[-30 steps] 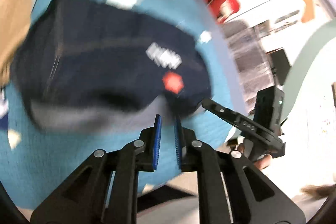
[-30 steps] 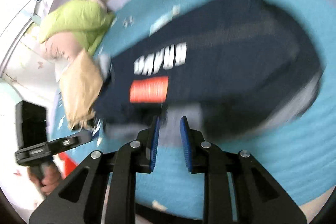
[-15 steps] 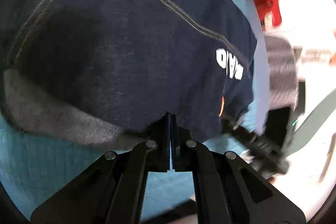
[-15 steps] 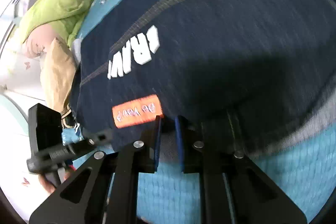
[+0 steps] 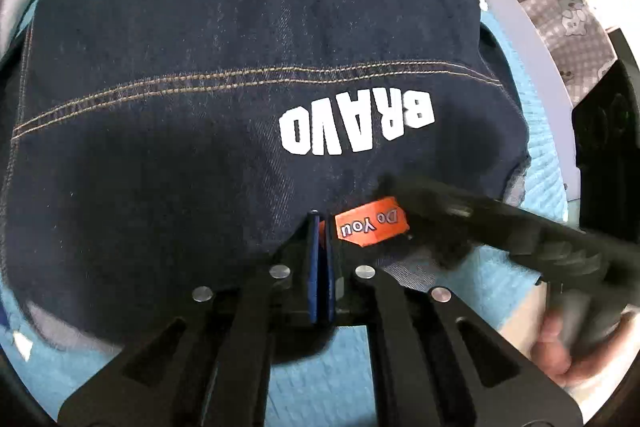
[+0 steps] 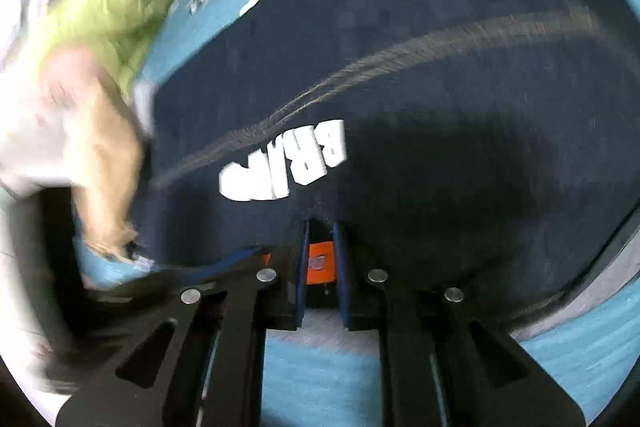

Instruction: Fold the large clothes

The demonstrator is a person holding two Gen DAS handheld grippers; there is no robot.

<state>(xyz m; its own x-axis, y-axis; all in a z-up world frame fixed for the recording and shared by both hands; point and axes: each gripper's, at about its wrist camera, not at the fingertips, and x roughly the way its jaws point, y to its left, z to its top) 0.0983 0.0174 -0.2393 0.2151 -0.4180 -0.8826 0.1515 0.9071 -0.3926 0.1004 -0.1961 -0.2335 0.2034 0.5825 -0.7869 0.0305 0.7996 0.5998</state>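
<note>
From the left wrist view, the dark denim garment (image 5: pixel 240 99) lies spread on the blue mat (image 5: pixel 532 187), its white "BRAVO" lettering (image 5: pixel 356 125) upside down. The left gripper (image 5: pixel 320 227) has its jaws pressed together at the garment's near hem, beside the orange patch (image 5: pixel 372 223). The right gripper (image 5: pixel 500 223) enters from the right.

From the right wrist view, blurred, the right gripper (image 6: pixel 320 227) stands narrowly parted around the hem at the orange patch (image 6: pixel 319 261). A green cloth (image 6: pixel 116 23) lies at left.

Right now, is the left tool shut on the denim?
Shut: the left tool's blue pads meet, pinching the denim garment's near hem.
</note>
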